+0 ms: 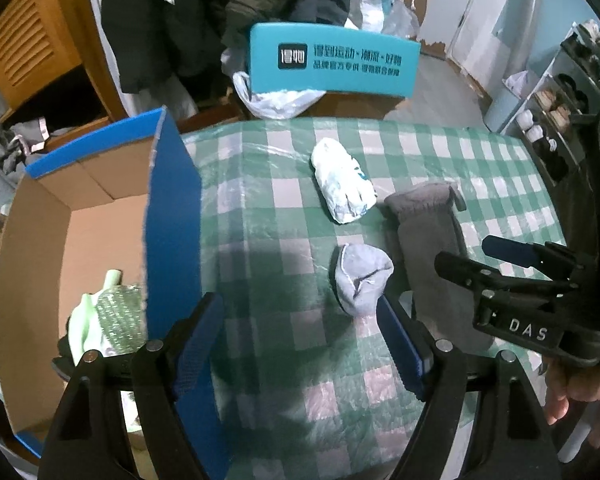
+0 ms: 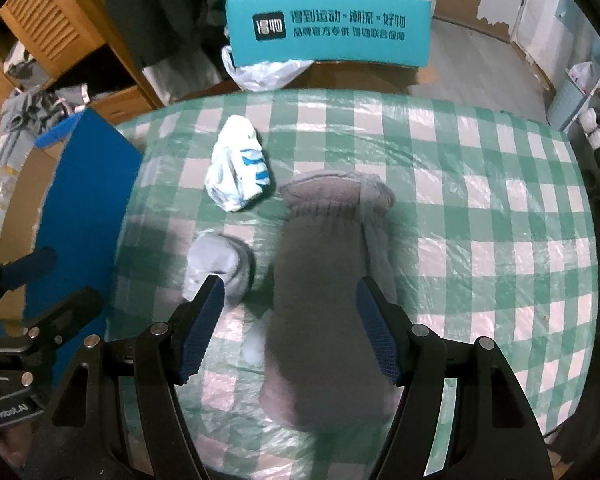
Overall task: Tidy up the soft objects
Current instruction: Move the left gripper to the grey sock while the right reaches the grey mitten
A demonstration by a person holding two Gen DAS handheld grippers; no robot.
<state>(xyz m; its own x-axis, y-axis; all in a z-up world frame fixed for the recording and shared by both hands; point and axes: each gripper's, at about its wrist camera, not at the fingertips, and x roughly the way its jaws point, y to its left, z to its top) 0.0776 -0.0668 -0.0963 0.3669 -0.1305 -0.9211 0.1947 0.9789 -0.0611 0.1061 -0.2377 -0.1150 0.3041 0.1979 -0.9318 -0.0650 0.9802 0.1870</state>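
On the green checked tablecloth point(image 1: 440, 152) lie a long grey sock point(image 1: 432, 248) point(image 2: 324, 280), a balled pale grey sock point(image 1: 362, 278) point(image 2: 220, 260) and a balled white-and-blue sock point(image 1: 342, 182) point(image 2: 238, 170). My left gripper point(image 1: 300, 320) is open and empty above the cloth, just left of the pale grey sock. My right gripper point(image 2: 290, 308) is open, its fingers straddling the long grey sock from above; it also shows in the left wrist view point(image 1: 500, 256). A green soft item point(image 1: 108, 312) lies in the blue cardboard box point(image 1: 172, 216).
The blue box point(image 2: 80, 200) stands open at the table's left edge. A teal chair back point(image 1: 332, 64) with a plastic bag point(image 1: 276, 100) stands behind the table. Dark clothes hang beyond it. A shoe rack point(image 1: 560, 100) is at the right.
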